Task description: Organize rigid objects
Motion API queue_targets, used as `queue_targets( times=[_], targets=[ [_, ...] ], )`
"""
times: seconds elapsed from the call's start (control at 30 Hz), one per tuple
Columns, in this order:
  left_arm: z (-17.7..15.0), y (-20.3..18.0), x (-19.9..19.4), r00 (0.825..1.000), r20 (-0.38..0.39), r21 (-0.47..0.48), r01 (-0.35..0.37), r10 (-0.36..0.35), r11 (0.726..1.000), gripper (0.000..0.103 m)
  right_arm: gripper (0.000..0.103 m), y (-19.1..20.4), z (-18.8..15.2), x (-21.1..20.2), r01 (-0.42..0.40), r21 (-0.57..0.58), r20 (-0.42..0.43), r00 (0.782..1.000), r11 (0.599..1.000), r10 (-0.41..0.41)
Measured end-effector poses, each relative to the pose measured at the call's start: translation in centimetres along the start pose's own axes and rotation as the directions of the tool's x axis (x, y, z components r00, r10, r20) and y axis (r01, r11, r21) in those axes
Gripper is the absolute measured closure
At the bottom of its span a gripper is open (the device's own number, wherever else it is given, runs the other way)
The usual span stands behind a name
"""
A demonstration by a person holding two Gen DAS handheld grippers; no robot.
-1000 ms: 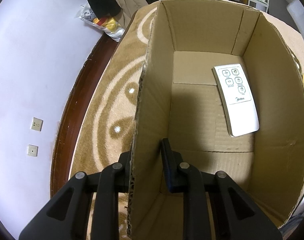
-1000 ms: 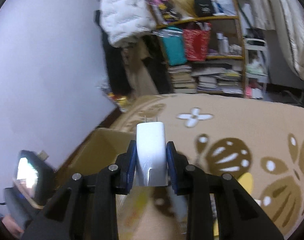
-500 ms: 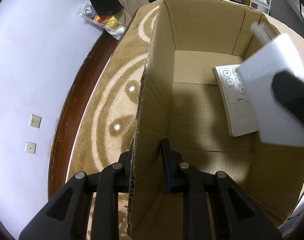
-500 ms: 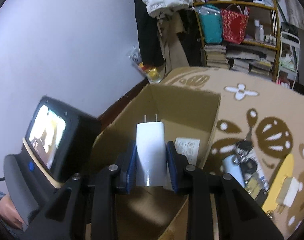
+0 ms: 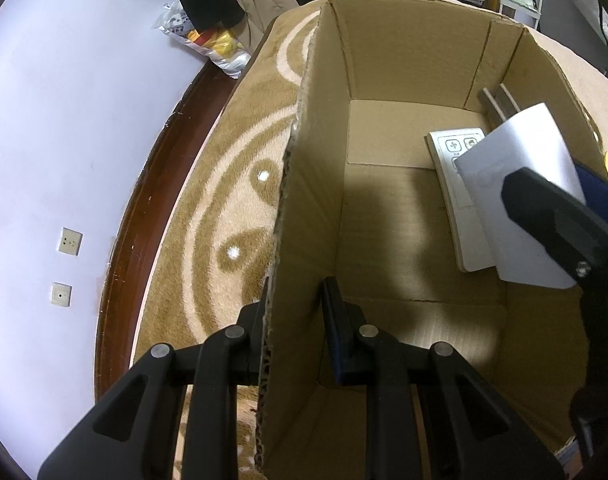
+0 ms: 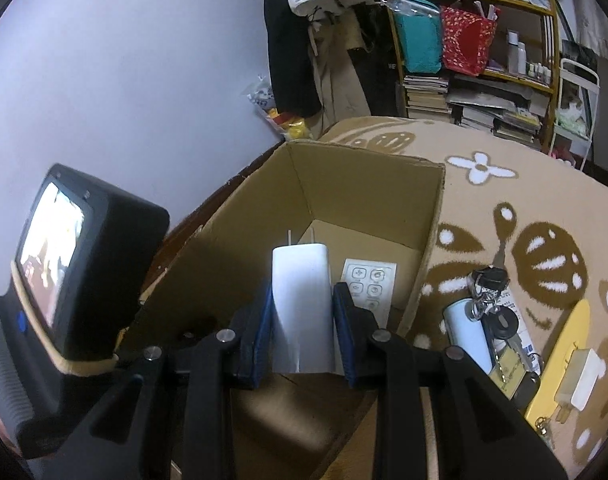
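Right claw (image 6: pixel 302 320) clamps charger (image 6: pixel 302 312), prongs forward, over box (image 6: pixel 364 176) interior; remote (image 6: pixel 368 284) flat just ahead-right. Left claw (image 5: pixel 294 328) pinches near box wall

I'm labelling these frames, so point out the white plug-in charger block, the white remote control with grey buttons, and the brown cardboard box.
white plug-in charger block (image 6: pixel 302 304): right wrist view, front face.
white remote control (image 6: pixel 369 282): right wrist view, button panel.
brown cardboard box (image 5: pixel 308 208): left wrist view, left wall.
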State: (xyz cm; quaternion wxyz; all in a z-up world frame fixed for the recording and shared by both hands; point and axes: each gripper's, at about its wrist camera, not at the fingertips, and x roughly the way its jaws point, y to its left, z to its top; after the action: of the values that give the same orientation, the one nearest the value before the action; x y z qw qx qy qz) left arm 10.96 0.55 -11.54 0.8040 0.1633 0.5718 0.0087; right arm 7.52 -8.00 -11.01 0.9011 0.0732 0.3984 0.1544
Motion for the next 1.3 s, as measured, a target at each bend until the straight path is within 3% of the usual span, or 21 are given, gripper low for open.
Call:
queue_targets(
  times=[0.17,0.4,0.47,0.53,0.6,0.83,1.3],
  targets=[
    [-0.1,0.0,-0.2,1.0,0.001,0.003,0.0,0.0,1.0,0.083,0.072,0.5,-0.1,0.5,0.001,-0.023,-0.012,1.0,1.0,-0.001],
    [0.0,0.3,-0.2,1.0,-0.007,-0.014,0.006,-0.006,1.0,0.082,0.072,-0.5,0.3,-0.8,0.008,0.02,0.034,0.999,1.0,-0.009],
    [0.0,0.4,-0.2,1.0,-0.004,-0.016,0.004,-0.005,1.0,0.082,0.065,-1.1,0.7,-1.6,0.025,0.039,0.063,0.998,0.999,-0.027],
    [0.0,0.3,-0.2,1.0,-0.003,-0.014,0.002,-0.002,1.0,0.082,0.045,-1.8,1.0,-2.6,0.044,0.058,0.098,0.994,0.997,-0.05],
    [0.0,0.3,-0.1,1.0,-0.003,-0.013,-0.001,0.001,1.0,0.081,0.037,-2.6,1.3,-3.6,0.072,0.078,0.139,0.987,0.994,-0.083],
    [0.0,0.1,-0.2,1.0,-0.003,-0.012,-0.004,0.004,1.0,0.081,0.025,-6.7,2.2,-3.9,0.185,0.13,0.153,0.967,0.974,-0.204],
    [-0.1,0.5,-0.3,1.0,0.001,-0.007,0.012,-0.012,1.0,0.081,0.025,-12.5,1.1,-0.2,0.261,0.182,0.034,0.962,0.948,-0.272]
  ],
)
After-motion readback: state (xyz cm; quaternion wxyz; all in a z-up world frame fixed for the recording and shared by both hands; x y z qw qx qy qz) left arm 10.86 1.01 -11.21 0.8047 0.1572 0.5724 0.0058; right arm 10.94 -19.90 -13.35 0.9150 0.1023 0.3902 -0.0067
